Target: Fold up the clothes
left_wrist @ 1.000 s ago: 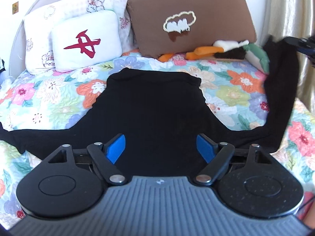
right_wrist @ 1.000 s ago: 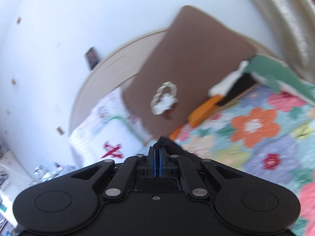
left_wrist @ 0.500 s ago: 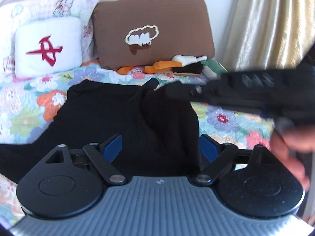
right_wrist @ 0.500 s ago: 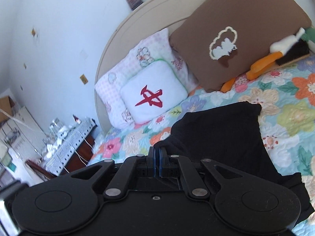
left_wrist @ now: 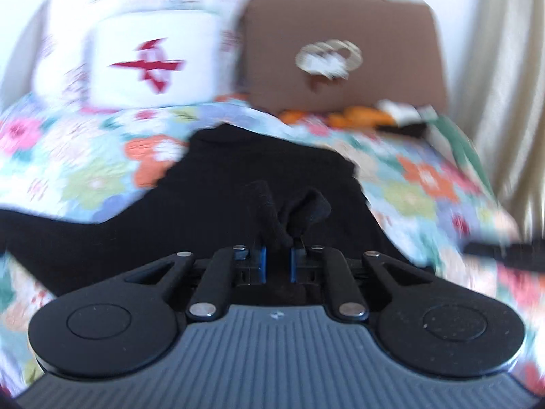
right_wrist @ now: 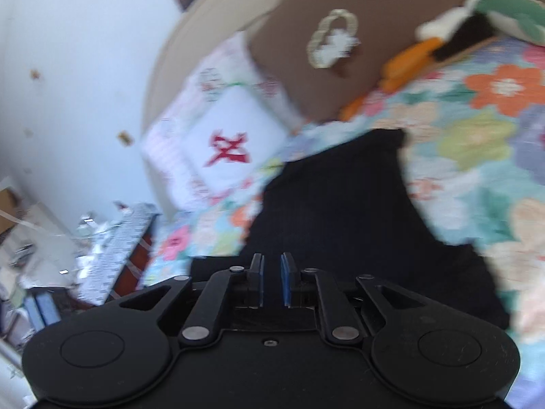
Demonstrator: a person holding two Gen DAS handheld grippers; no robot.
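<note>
A black long-sleeved garment (left_wrist: 238, 191) lies spread on the flowered bedspread (left_wrist: 75, 156); it also shows in the right wrist view (right_wrist: 340, 204). My left gripper (left_wrist: 277, 255) has closed on a bunched fold of the black fabric (left_wrist: 299, 211), which sticks up between its blue pads. My right gripper (right_wrist: 271, 279) hovers over the garment with its blue pads a small gap apart and nothing between them. Both views are motion-blurred.
A white pillow with a red mark (left_wrist: 146, 64) and a brown pillow (left_wrist: 340, 54) lean on the headboard. Plush toys (left_wrist: 391, 116) lie at the back right. A curtain (left_wrist: 511, 68) hangs at right. A cluttered nightstand (right_wrist: 102, 238) stands left of the bed.
The right gripper carried the sleeve across the garment, then let go and opened slightly. The left gripper went from wide open to closed on a fold of the fabric.
</note>
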